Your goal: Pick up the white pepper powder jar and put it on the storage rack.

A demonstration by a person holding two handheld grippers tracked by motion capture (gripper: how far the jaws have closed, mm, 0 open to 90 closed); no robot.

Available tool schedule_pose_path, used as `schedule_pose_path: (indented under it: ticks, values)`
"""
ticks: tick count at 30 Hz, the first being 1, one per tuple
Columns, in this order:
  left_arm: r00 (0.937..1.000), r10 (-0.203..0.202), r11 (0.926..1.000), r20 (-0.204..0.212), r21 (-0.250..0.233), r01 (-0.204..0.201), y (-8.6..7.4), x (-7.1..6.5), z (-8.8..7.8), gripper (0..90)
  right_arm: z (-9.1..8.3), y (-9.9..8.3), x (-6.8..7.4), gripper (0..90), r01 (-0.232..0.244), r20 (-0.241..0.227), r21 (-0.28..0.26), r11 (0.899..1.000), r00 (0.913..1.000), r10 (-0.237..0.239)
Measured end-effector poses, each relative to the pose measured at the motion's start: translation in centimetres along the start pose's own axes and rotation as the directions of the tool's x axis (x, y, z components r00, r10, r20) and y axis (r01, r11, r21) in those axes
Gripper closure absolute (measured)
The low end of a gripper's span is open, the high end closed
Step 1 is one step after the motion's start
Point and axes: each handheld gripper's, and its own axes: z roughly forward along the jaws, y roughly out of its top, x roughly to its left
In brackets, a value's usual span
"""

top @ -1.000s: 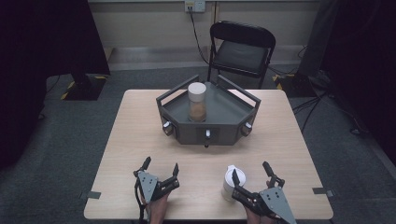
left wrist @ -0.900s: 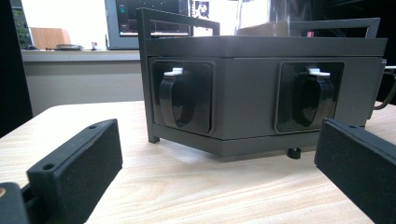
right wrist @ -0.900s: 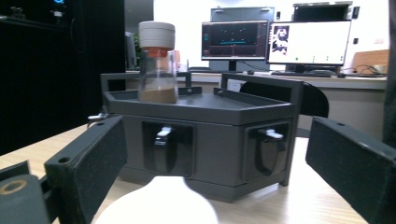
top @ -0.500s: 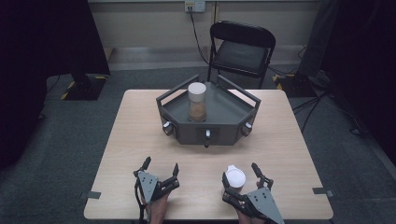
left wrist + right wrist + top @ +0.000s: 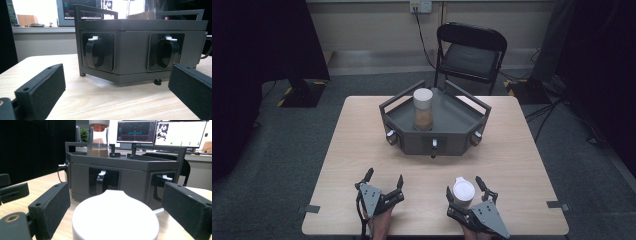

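**Right gripper closing in on the cup**

The right gripper (image 5: 466, 192) is straddling the white-lidded cup (image 5: 463, 193) at the table's (image 5: 532, 165) near edge, its jaws narrowing around it but with gaps showing on both sides, nothing grasped yet. The left gripper (image 5: 385, 179) is resting beside it, jaws spread, empty, facing the grey tray (image 5: 447, 142).

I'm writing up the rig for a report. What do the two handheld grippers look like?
Both are black two-jaw tools. The left gripper has slim black fingers and a grey metal body plate with small holes. The right gripper carries a grey three-cornered plate. Close up, the jaws end in thick, rectangular black pads with a matte, foam-like face and small round holes along the top edge. No sleeves are visible.
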Motion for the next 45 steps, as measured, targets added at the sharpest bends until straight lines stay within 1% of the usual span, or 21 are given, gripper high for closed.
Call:
schedule_pose_path:
  ticks: [2, 4, 6, 7, 8, 9, 11, 12, 16, 19, 22, 25, 36, 41, 45]
  values:
    - [1.0, 0.0, 1.0, 0.0, 0.0, 0.0, 0.0, 0.0, 0.0, 0.4, 0.0, -0.2, -0.1, 9.7, -0.004, -0.009, 0.01, 1.0, 0.9999, 0.004]
    - [1.0, 0.0, 1.0, 0.0, 0.0, 0.0, 0.0, 0.0, 0.0, 0.4, -0.1, -0.4, -0.1, 11.2, -0.009, -0.008, 0.014, 1.0, 0.9999, 0.009]
    - [1.0, 0.0, 1.0, 0.0, 0.0, 0.0, 0.0, 0.0, 0.0, 0.5, -0.2, -0.5, -0.2, 12.4, -0.016, -0.019, 0.019, 1.0, 0.9997, 0.017]
    - [1.0, 0.0, 1.0, 0.0, 0.0, 0.0, 0.0, 0.0, 0.0, 0.6, -0.3, -0.5, -0.1, 12.8, -0.017, -0.017, 0.023, 1.0, 0.9997, 0.017]
    - [1.0, 0.0, 1.0, -0.001, 0.0, 0.0, 0.0, 0.0, 0.0, 0.6, -0.4, -0.6, 0.1, 13.4, -0.018, -0.005, 0.022, 1.0, 0.9998, 0.019]
    - [1.0, 0.0, 1.0, -0.001, 0.0, 0.0, 0.0, 0.0, 0.0, 0.6, -0.5, -0.7, 0.2, 14.9, -0.021, -0.006, 0.022, 1.0, 0.9998, 0.021]
    - [1.0, 0.0, 1.0, -0.001, 0.0, 0.0, 0.0, 0.0, 0.0, 0.6, -0.6, -0.7, 0.2, 15.1, -0.021, -0.008, 0.026, 0.999, 0.9997, 0.021]
    - [1.0, 0.0, 1.0, -0.001, 0.0, 0.0, 0.0, 0.0, 0.0, 0.6, -0.5, -0.7, 0.2, 15.8, -0.021, -0.014, 0.036, 0.999, 0.9997, 0.022]
    - [1.0, 0.0, 1.0, -0.001, 0.001, 0.0, 0.0, 0.0, 0.0, 0.7, -0.5, -0.8, 0.2, 19.5, -0.03, -0.006, 0.058, 0.998, 0.9995, 0.031]
    - [1.0, 0.001, 1.0, -0.001, 0.001, -0.001, 0.0, 0.0, 0.0, 0.7, -0.6, -0.8, -0.1, 24.5, -0.032, -0.024, 0.072, 0.997, 0.9991, 0.034]
    - [1.0, 0.001, 1.0, -0.001, 0.001, -0.001, 0.0, 0.0, 0.0, 0.7, -0.6, -0.9, 0.0, 26.8, -0.03, -0.02, 0.072, 0.997, 0.9993, 0.032]
    - [1.0, 0.0, 1.0, -0.002, 0.001, 0.0, 0.0, 0.0, 0.0, 0.8, -0.6, -0.7, -0.3, 29.3, -0.032, -0.023, 0.081, 0.996, 0.9992, 0.034]
    - [1.0, 0.0, 1.0, -0.001, 0.001, 0.0, 0.0, 0.0, 0.0, 1.1, -0.6, -0.6, -0.4, 30.0, -0.039, -0.028, 0.086, 0.996, 0.9988, 0.041]
    - [1.0, 0.0, 1.0, -0.003, 0.001, 0.0, 0.0, 0.0, 0.0, 1.1, -0.5, -0.2, -0.5, 30.1, -0.05, -0.023, 0.1, 0.994, 0.9984, 0.053]
    - [1.0, 0.0, 1.0, -0.003, 0.001, 0.0, 0.0, -0.1, 0.0, 1.2, -0.4, 0.1, -0.6, 30.2, -0.05, -0.019, 0.105, 0.993, 0.9984, 0.053]
